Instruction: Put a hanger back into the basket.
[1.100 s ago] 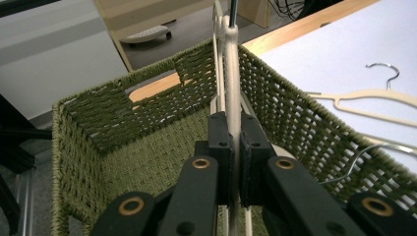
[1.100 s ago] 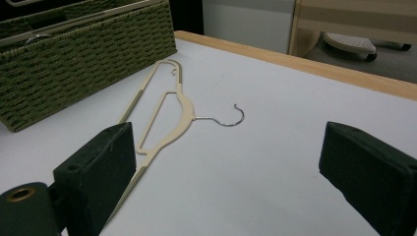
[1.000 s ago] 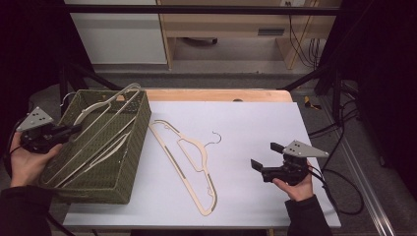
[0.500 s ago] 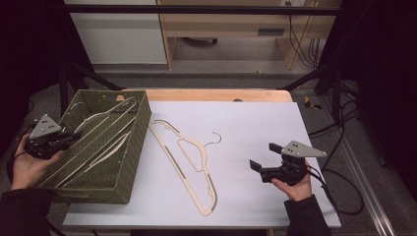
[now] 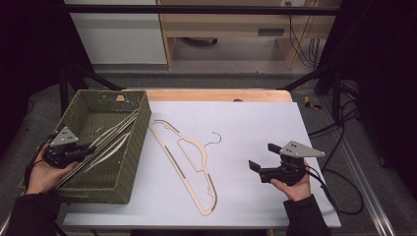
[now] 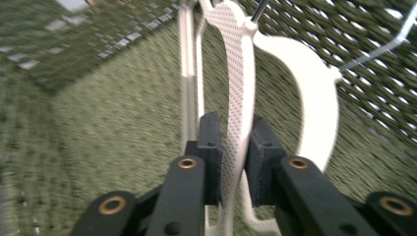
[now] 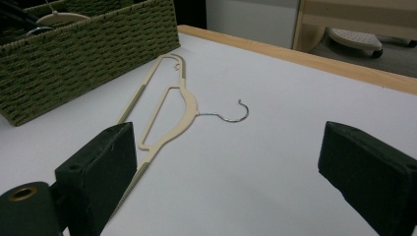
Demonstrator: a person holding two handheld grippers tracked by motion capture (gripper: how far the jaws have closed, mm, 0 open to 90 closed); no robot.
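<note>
In the high view, a white table (image 5: 246,128) holds a green woven basket (image 5: 129,162) at its left side and one cream hanger (image 5: 189,162) lying flat on the bare surface just beside the basket, its wire hook pointing toward the right. Several more cream hangers (image 5: 110,140) lie inside the basket, slanting from its near left corner toward its far right corner. The left gripper (image 5: 88,149) is held over the basket's near left edge, its jaws reaching in among those hangers; the right gripper (image 5: 255,168) hovers over the table's near right part, well apart from the flat hanger. In the left gripper view, the left gripper (image 6: 231,162) has its two black jaws clamped together on a textured cream hanger arm (image 6: 236,98), with the basket's green weave (image 6: 98,128) blurred behind it and another hanger's curved shoulder to the right. In the right gripper view, the right gripper (image 7: 236,177) has its jaws spread wide with nothing between them, and the loose hanger (image 7: 169,118) lies ahead on the table, the basket wall (image 7: 88,54) behind it. Judging from this, the work of gathering hangers into the basket looks mostly done: one hanger in the basket is not yet released and one remains on the table to be picked up.
</note>
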